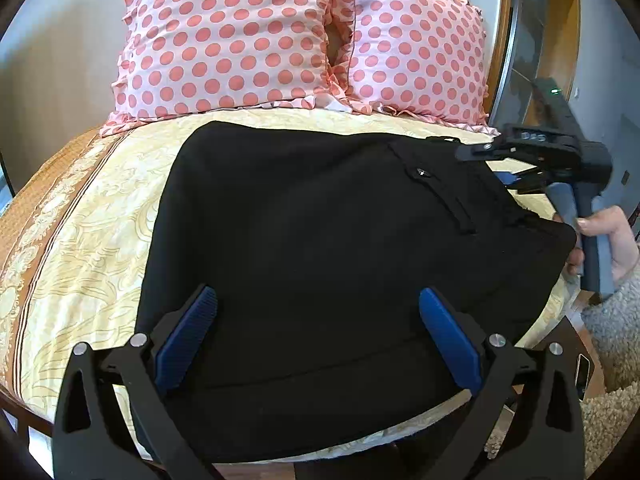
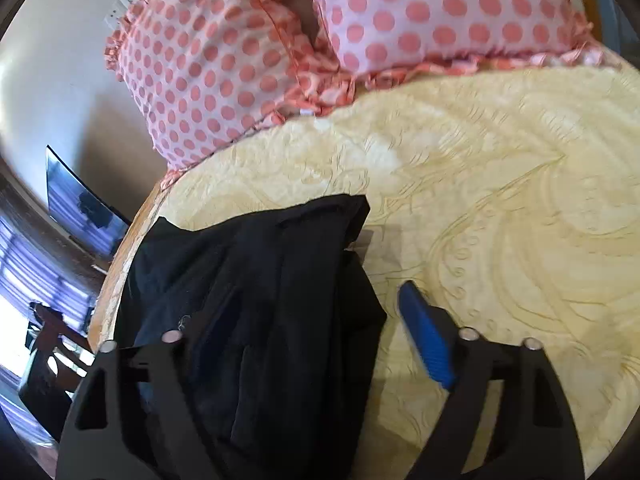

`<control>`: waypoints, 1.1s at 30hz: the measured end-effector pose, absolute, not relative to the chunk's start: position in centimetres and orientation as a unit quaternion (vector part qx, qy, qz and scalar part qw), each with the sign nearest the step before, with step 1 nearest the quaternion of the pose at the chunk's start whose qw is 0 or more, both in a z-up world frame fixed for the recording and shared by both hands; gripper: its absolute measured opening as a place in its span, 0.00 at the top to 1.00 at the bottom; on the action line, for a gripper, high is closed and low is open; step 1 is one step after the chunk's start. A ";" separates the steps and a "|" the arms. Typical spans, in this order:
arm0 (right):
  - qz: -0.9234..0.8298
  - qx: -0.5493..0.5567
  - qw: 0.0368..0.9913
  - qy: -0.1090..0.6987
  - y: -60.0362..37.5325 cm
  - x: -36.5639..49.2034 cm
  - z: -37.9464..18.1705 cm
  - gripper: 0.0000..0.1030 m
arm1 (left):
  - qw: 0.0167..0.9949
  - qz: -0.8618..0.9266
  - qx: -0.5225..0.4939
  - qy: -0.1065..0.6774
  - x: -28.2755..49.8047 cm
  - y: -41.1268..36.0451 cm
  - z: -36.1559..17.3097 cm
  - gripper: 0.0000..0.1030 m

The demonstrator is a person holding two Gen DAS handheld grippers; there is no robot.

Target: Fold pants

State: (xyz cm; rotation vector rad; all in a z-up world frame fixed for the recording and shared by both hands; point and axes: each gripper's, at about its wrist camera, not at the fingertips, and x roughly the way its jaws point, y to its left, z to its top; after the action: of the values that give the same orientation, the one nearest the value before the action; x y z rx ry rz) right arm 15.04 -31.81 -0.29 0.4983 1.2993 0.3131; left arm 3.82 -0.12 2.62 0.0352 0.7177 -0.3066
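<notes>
Black pants [image 1: 320,248] lie folded flat on the cream bedspread [image 1: 100,220], waistband toward the right. My left gripper [image 1: 318,300] is open, its blue pads [image 1: 192,328] spread just above the near edge of the pants, holding nothing. My right gripper [image 1: 492,160] shows at the right edge of the left wrist view, at the waistband corner, jaws apart. In the right wrist view the pants [image 2: 260,300] lie over the left finger of the right gripper [image 2: 312,304]. The right blue pad [image 2: 426,336] is bare over the bedspread [image 2: 500,200].
Two pink polka-dot pillows [image 1: 224,40] [image 2: 224,72] stand at the head of the bed. The bed's near edge runs below the pants [image 1: 360,452]. A beige rug [image 1: 616,412] lies on the floor at right. A dark screen [image 2: 80,200] stands left.
</notes>
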 end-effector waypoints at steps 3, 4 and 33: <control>0.152 0.223 0.760 0.592 -31.9 15.1 -0.2 0.26 | 0.925 -0.151 0.019 0.347 3.8 -0.2 2.5 0.02; 0.155 0.220 0.760 0.591 -31.9 15.1 -0.2 0.35 | 0.926 -0.152 0.019 0.346 3.7 -0.2 2.5 0.02; 0.206 0.206 0.777 0.558 -31.0 17.0 1.9 0.83 | 0.868 -0.135 -0.099 0.468 19.6 6.2 5.9 0.89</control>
State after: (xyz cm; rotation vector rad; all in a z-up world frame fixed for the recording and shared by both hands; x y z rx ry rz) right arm 17.04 -31.05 1.86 0.4454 1.2070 0.4458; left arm 19.58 6.18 5.88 -0.2067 0.9798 -0.2816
